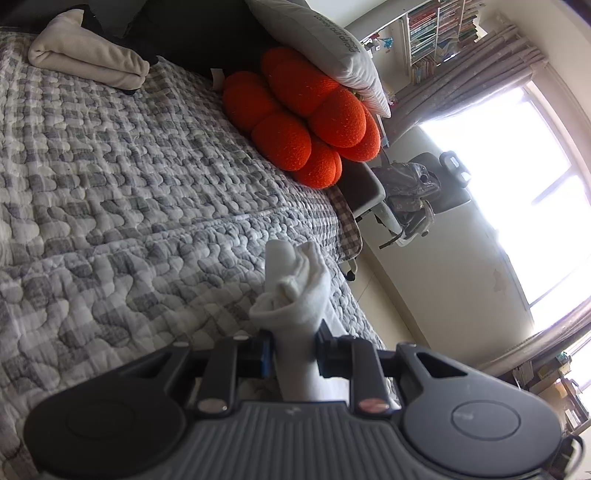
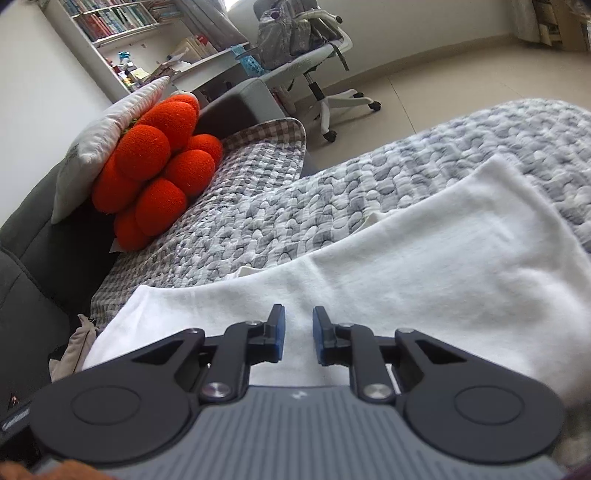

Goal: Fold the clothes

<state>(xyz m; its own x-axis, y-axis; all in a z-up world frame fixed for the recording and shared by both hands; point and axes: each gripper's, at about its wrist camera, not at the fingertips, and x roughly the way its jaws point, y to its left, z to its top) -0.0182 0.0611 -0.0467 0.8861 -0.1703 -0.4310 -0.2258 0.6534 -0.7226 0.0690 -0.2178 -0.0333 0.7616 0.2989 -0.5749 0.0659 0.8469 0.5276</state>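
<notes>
A white garment [image 2: 424, 254] lies spread on the grey quilted bed cover [image 2: 295, 199]. My right gripper [image 2: 298, 330] hovers just over its near part, fingers open with a narrow gap and nothing pinched between them. In the left wrist view my left gripper [image 1: 293, 350] is shut on a bunched fold of the white garment [image 1: 295, 284], which sticks up past the fingertips above the bed cover [image 1: 129, 184]. A folded cream garment [image 1: 88, 51] rests at the far corner of the bed.
An orange flower-shaped cushion [image 1: 306, 122] and a white pillow [image 1: 332, 44] lean at the bed's head. Beyond the bed edge stand an office chair [image 2: 314, 62] with a bag on it, bookshelves [image 2: 118, 22], a curtained window [image 1: 517, 166] and bare floor.
</notes>
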